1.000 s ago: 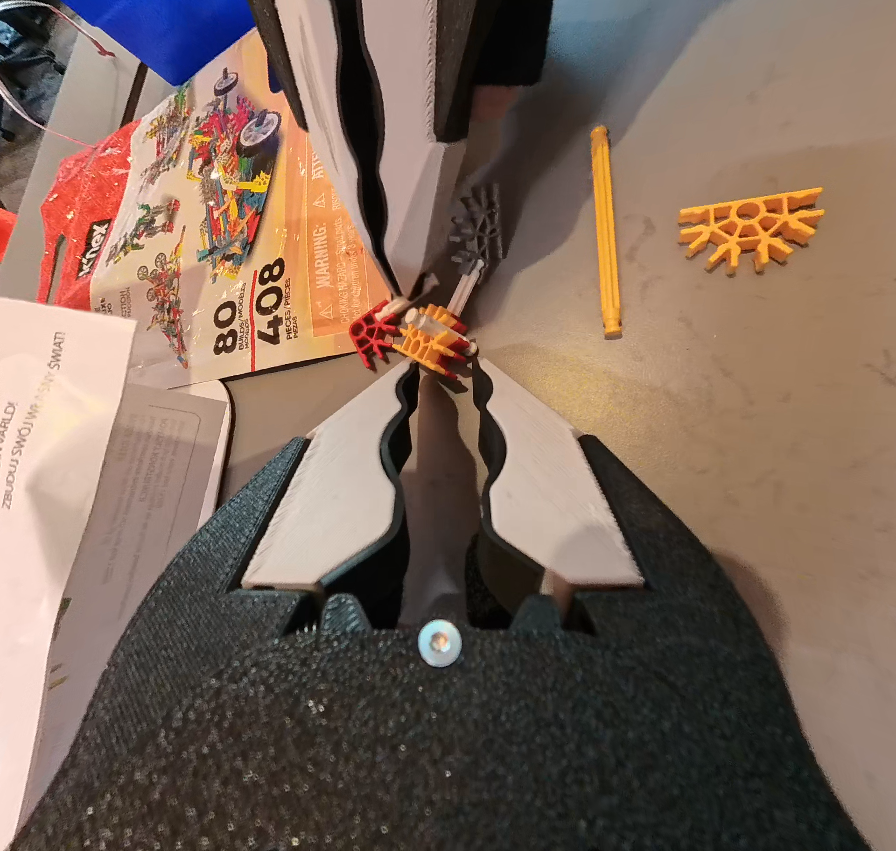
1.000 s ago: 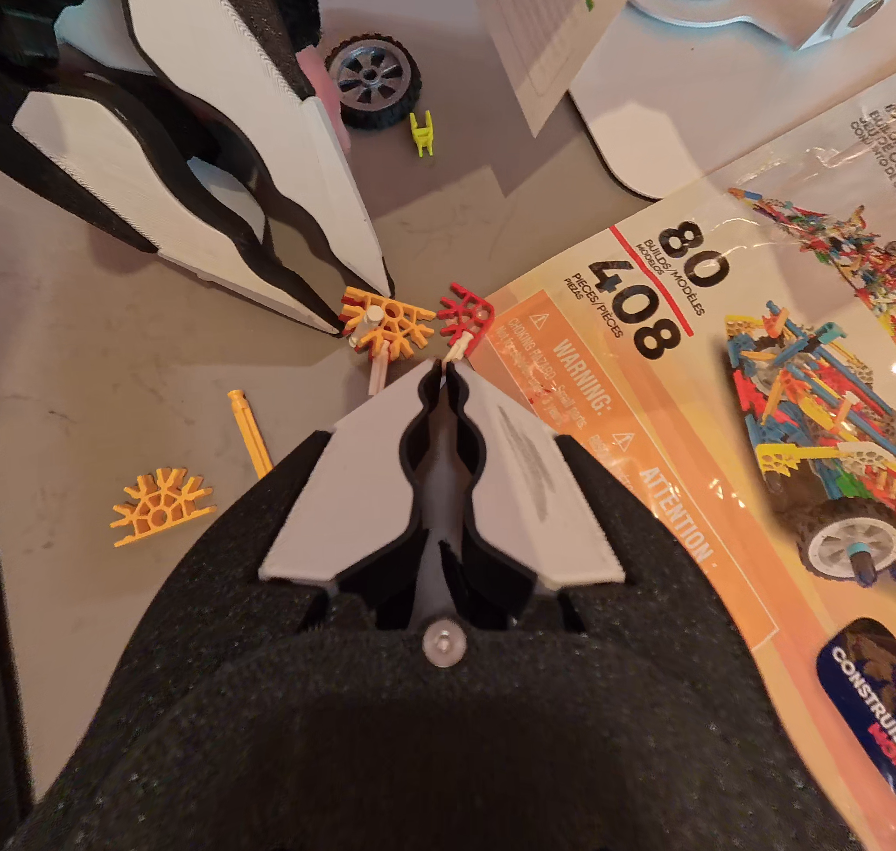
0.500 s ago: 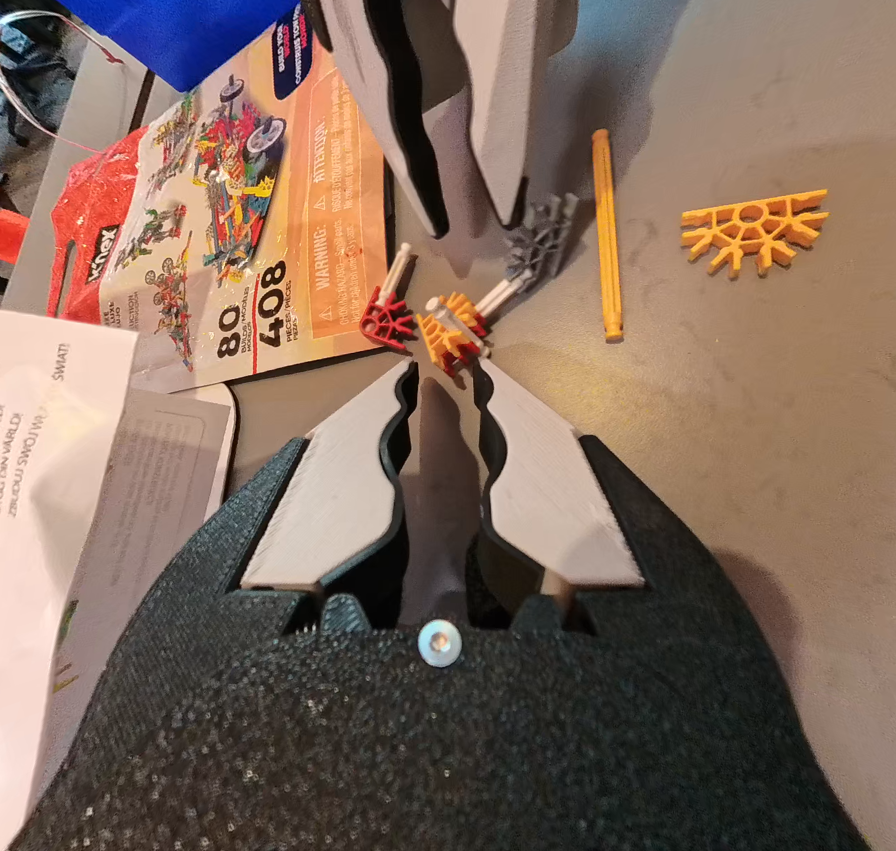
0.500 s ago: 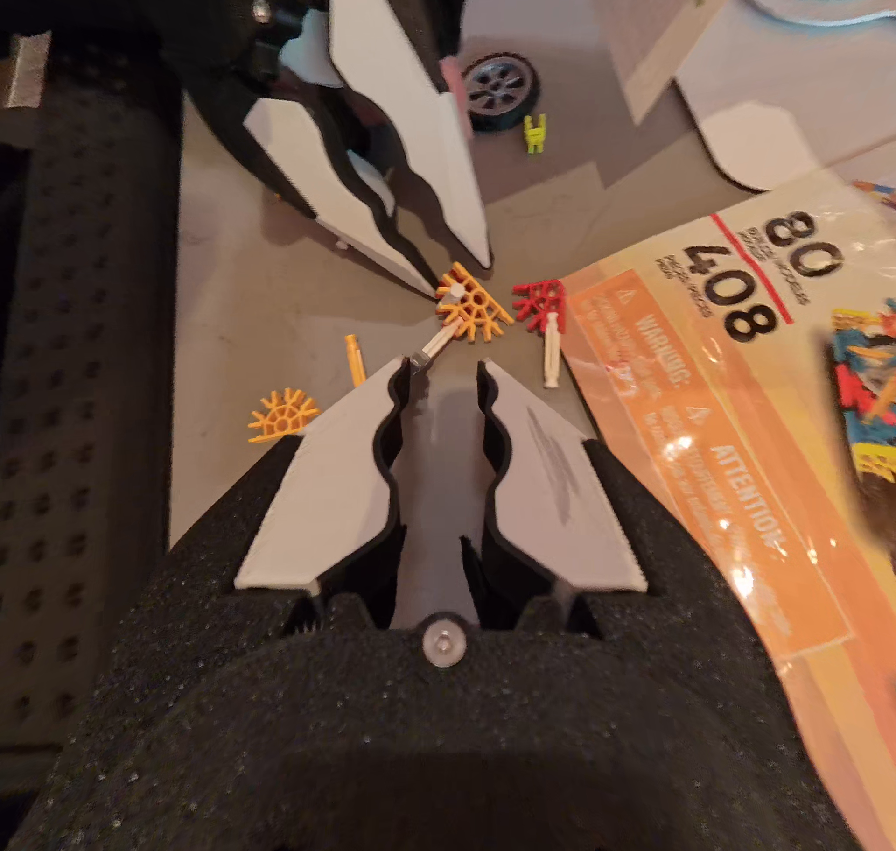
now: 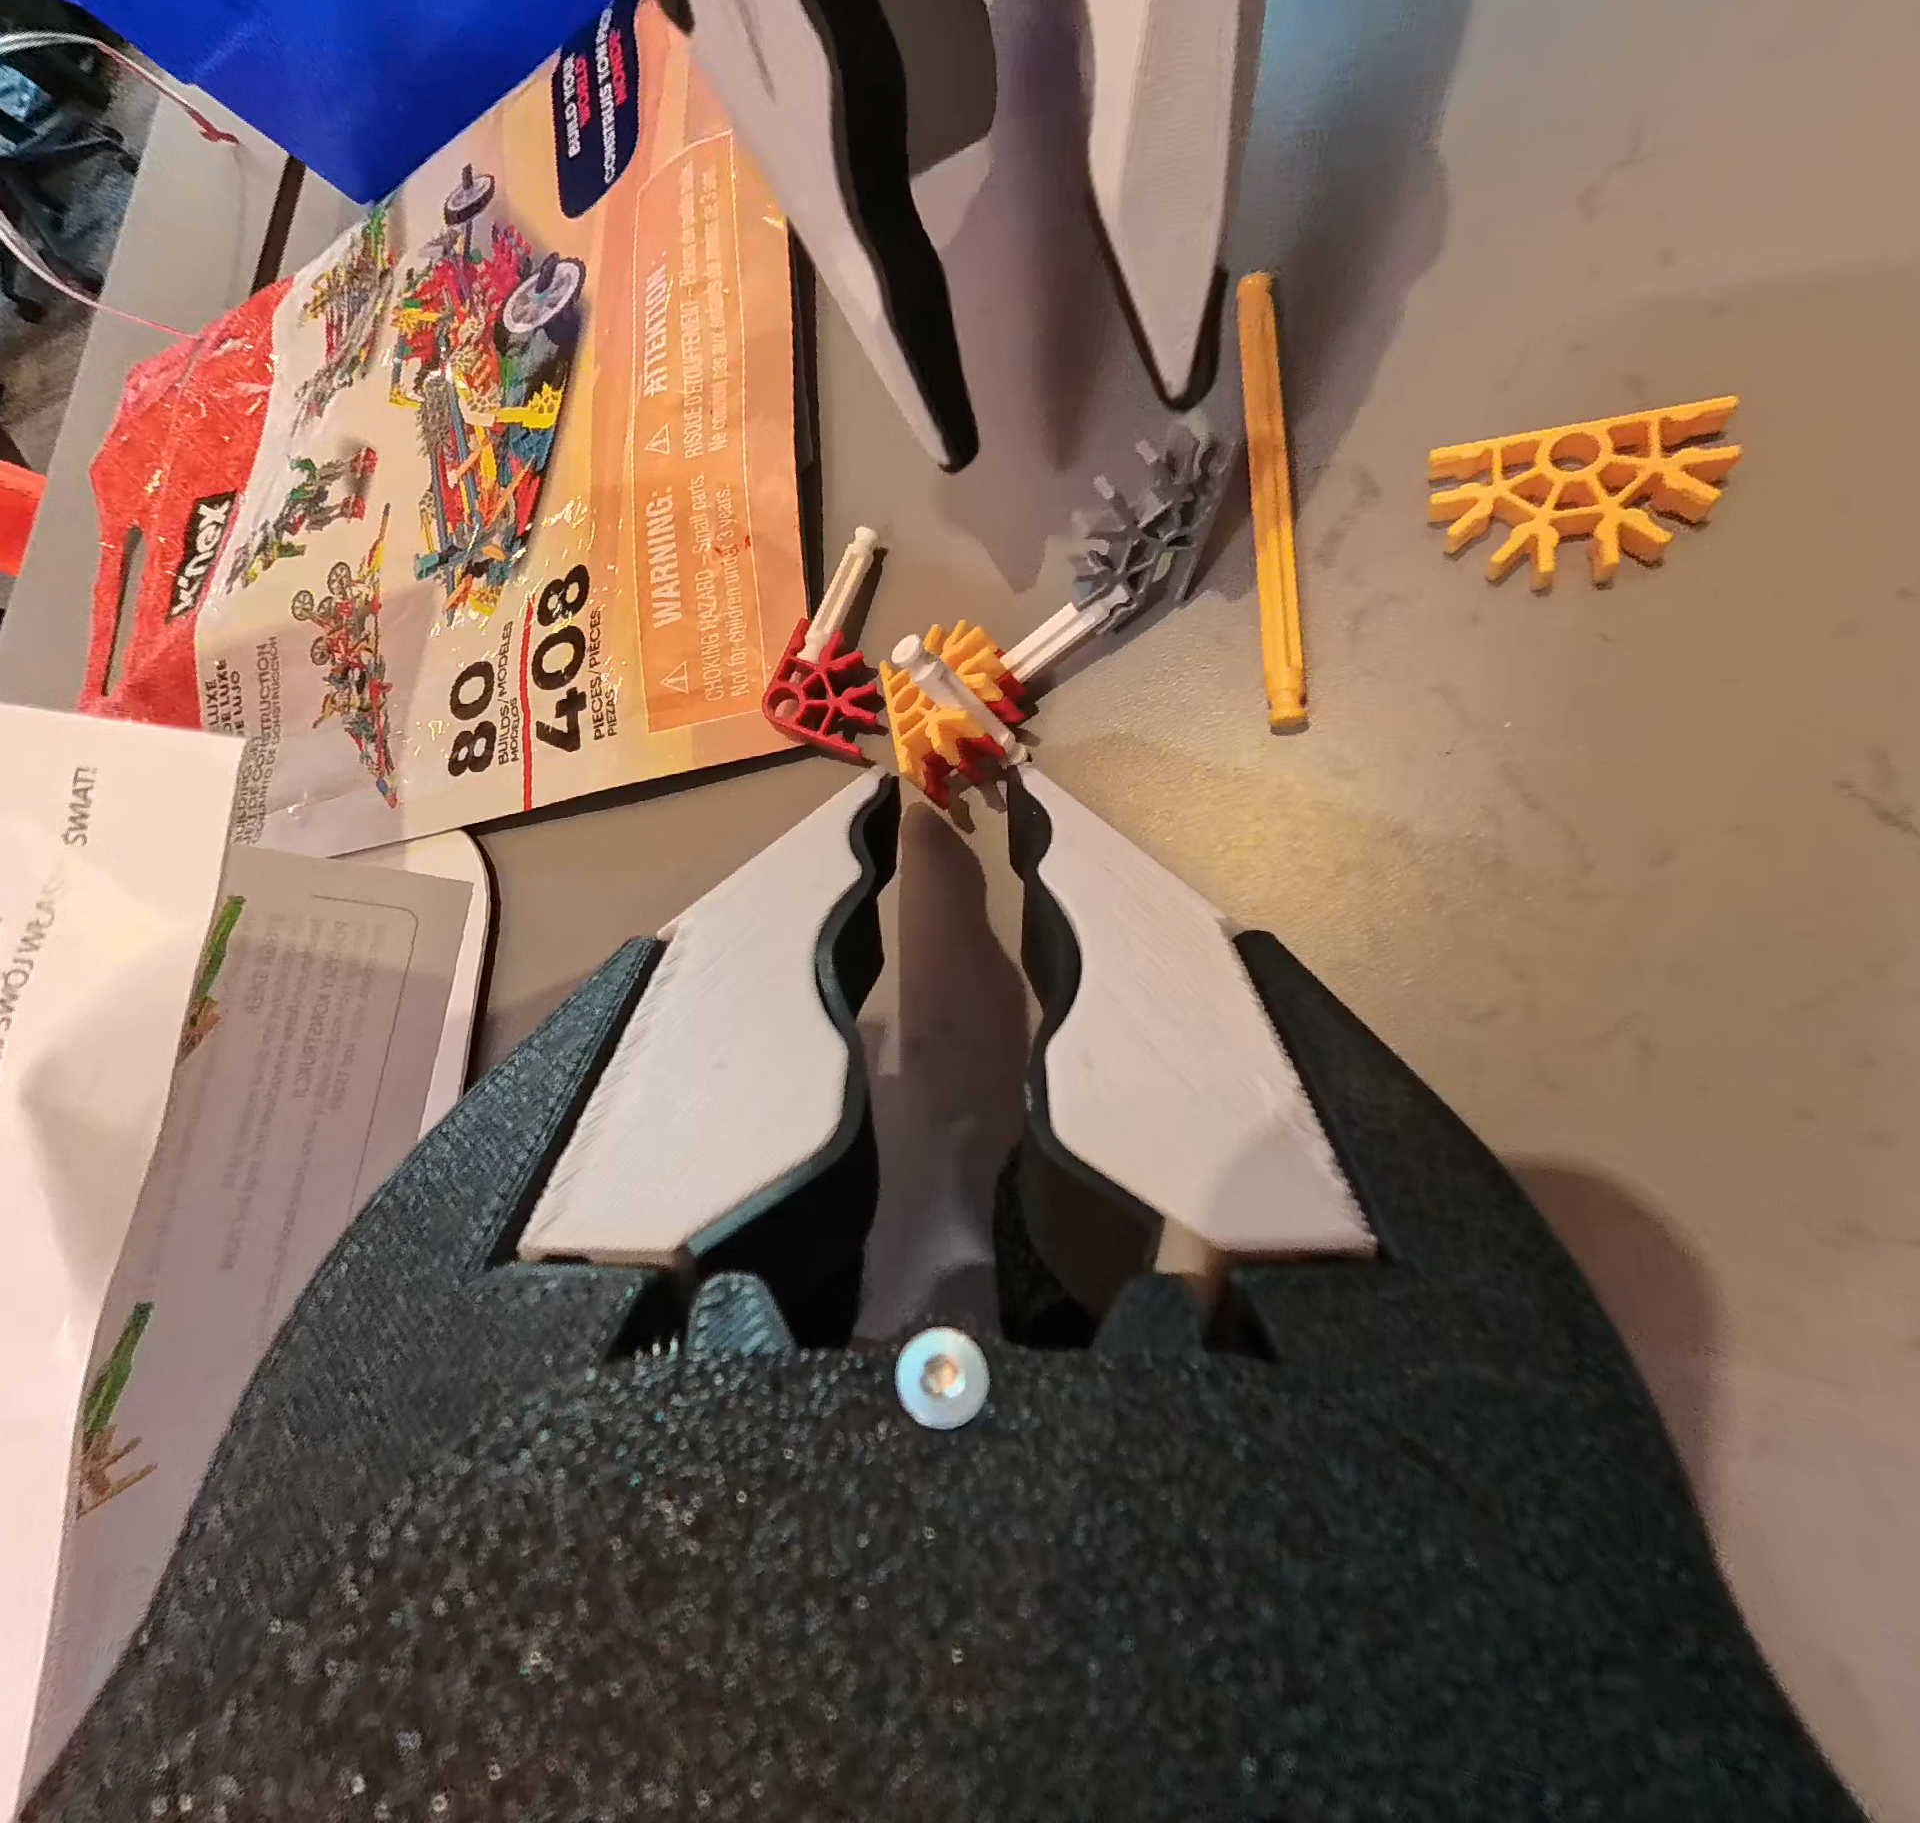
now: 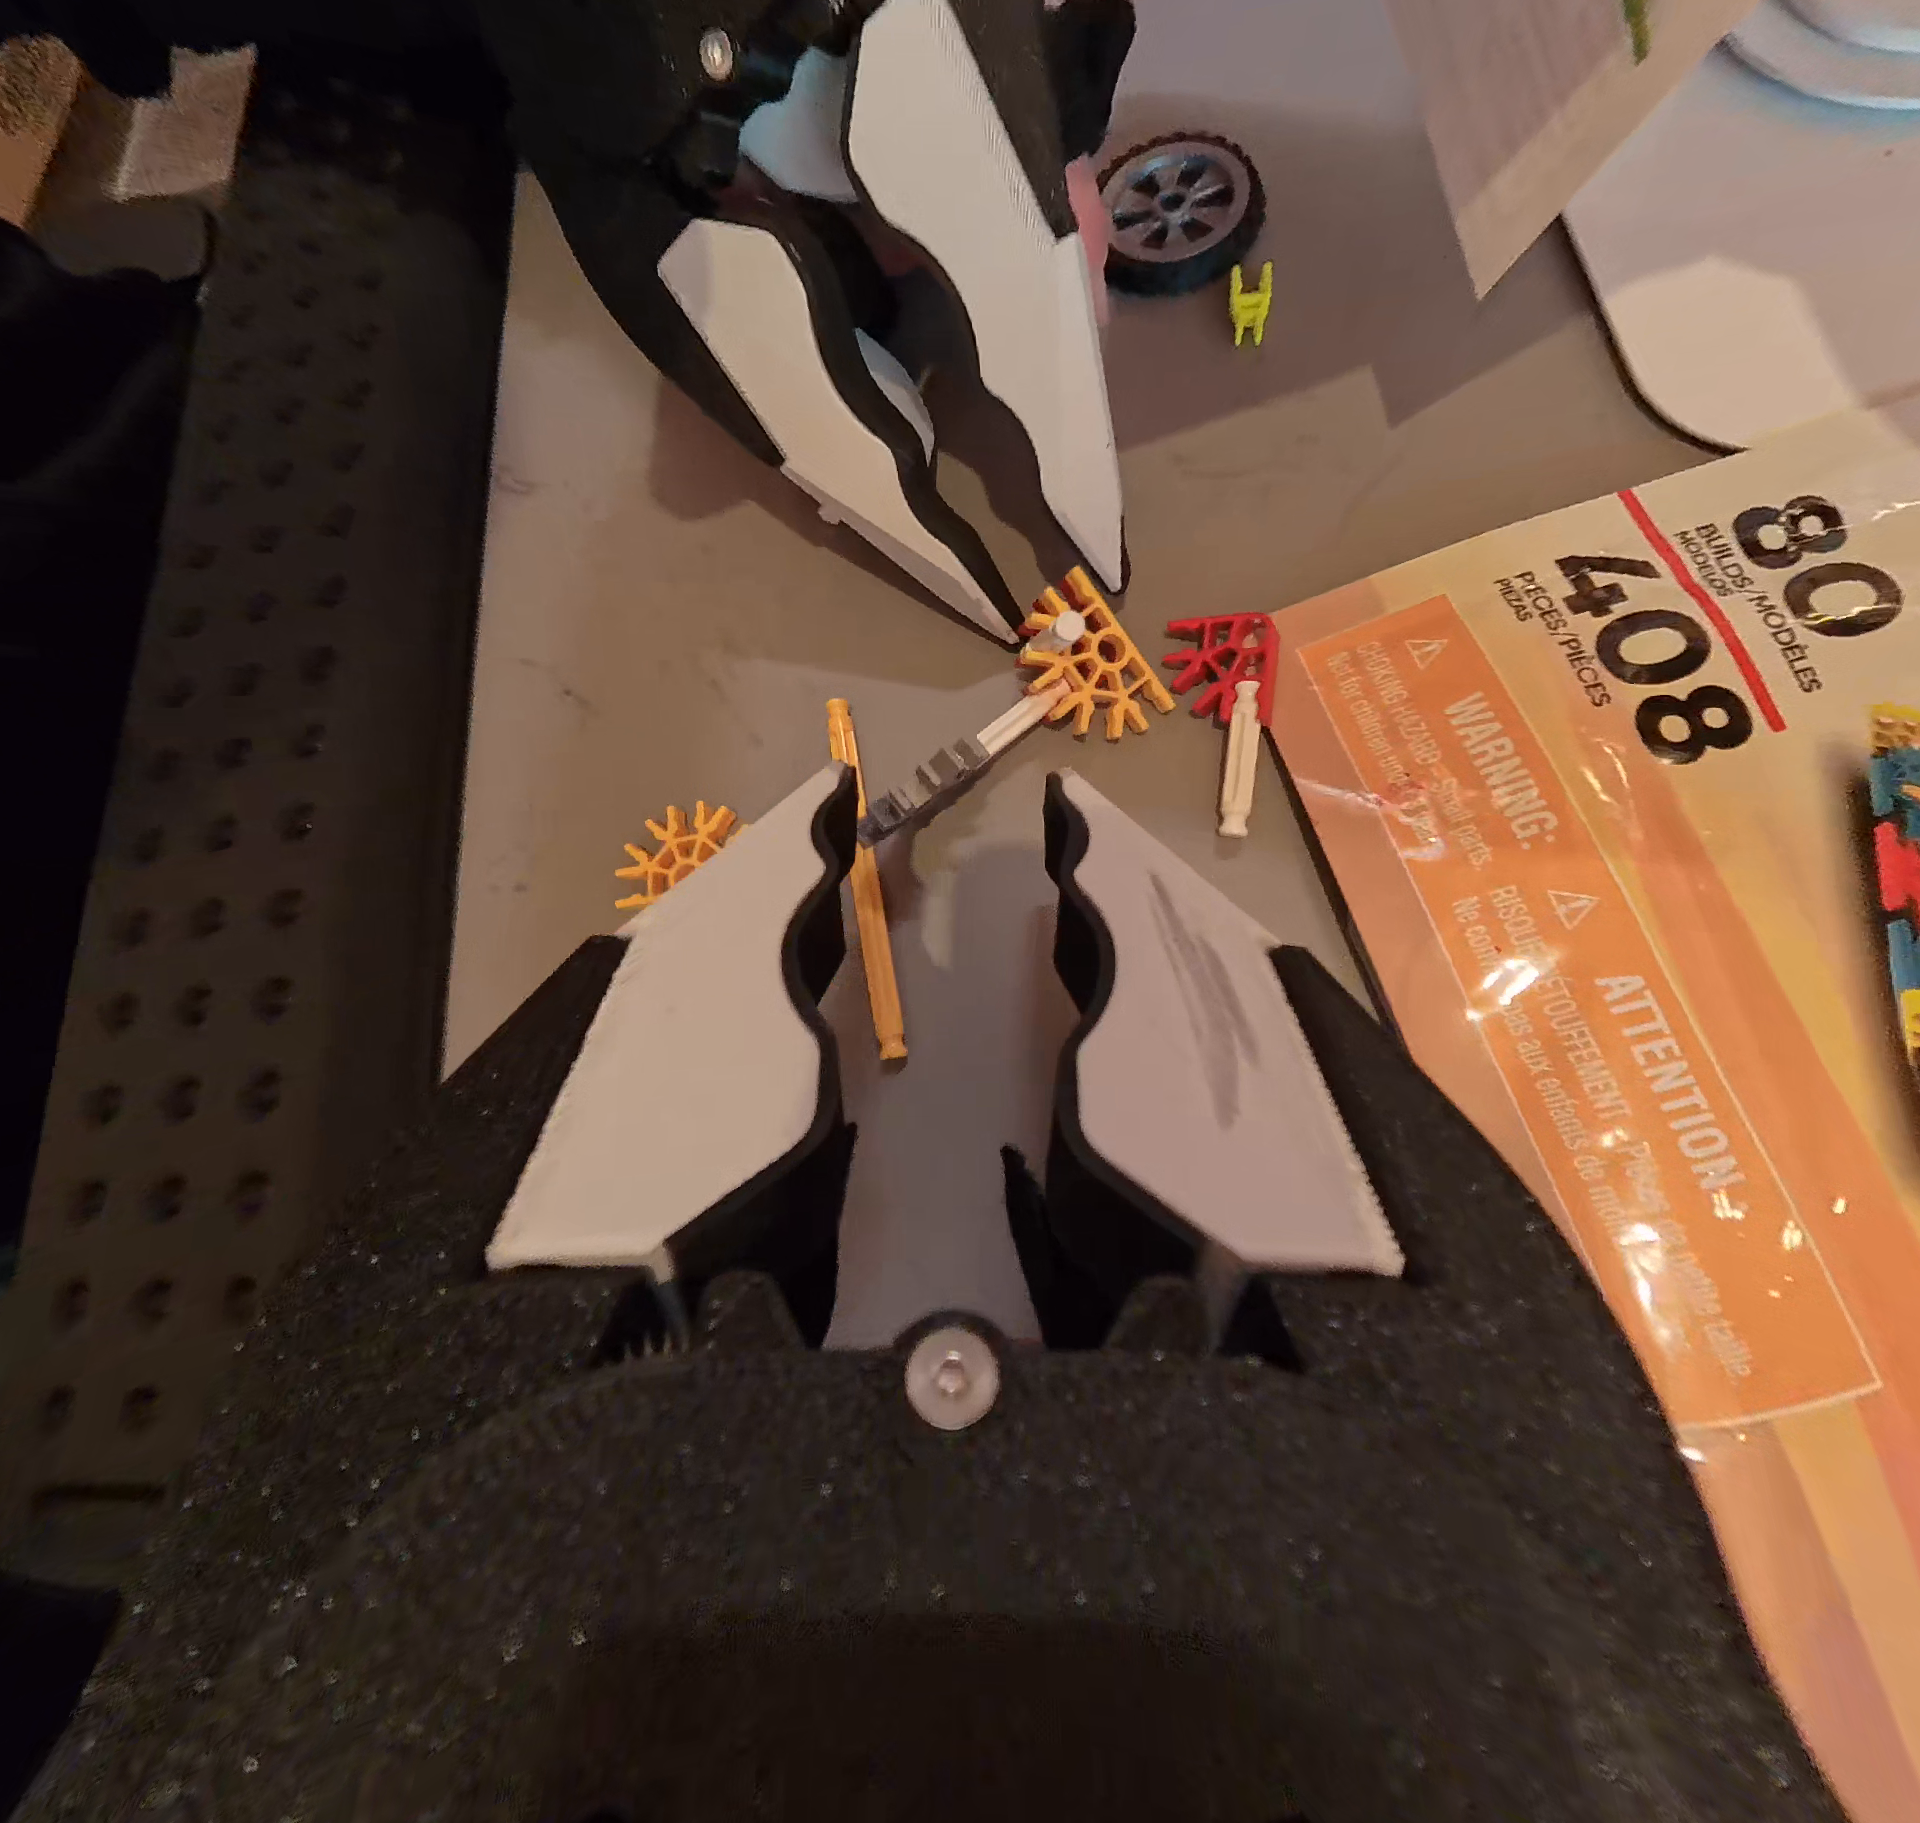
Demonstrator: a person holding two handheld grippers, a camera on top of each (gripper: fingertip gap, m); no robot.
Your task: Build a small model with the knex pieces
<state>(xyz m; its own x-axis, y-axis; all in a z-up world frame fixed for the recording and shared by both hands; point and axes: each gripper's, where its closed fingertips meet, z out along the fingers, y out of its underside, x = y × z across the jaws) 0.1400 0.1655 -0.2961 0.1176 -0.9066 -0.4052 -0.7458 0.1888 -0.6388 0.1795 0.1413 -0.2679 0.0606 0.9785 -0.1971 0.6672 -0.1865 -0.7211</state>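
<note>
My left gripper [image 5: 948, 786] is shut on a small assembly: a yellow connector [image 5: 940, 703] stacked on a red one, with white rods, one of which leads to a grey connector [image 5: 1153, 526]. The assembly also shows in the right wrist view [image 6: 1091, 672]. My right gripper [image 6: 948, 781] is open and empty, with its left fingertip beside the grey connector [image 6: 920, 797]. It shows at the top of the left wrist view [image 5: 1070, 417]. A loose red connector with a white rod [image 6: 1226, 672] lies on the table beside the bag's edge [image 5: 821, 703].
A yellow rod [image 5: 1273, 506] and a yellow fan connector [image 5: 1579, 495] lie to the right. A printed plastic bag [image 6: 1558, 890], paper leaflets [image 5: 104, 1046] and a blue box [image 5: 312, 28] lie around. A toy wheel [image 6: 1179, 210], a yellow-green clip [image 6: 1252, 303] and a black perforated mat [image 6: 260, 734] are nearby. The grippers' ends are close to 6 cm from one another. My left gripper is the nearer one to the yellow-green clip [image 6: 1252, 303]: about 9 cm, against 15 cm.
My right gripper opened, let go of the red connector with its white rod, and drew back. That piece now lies on the table. My left gripper kept its hold.
</note>
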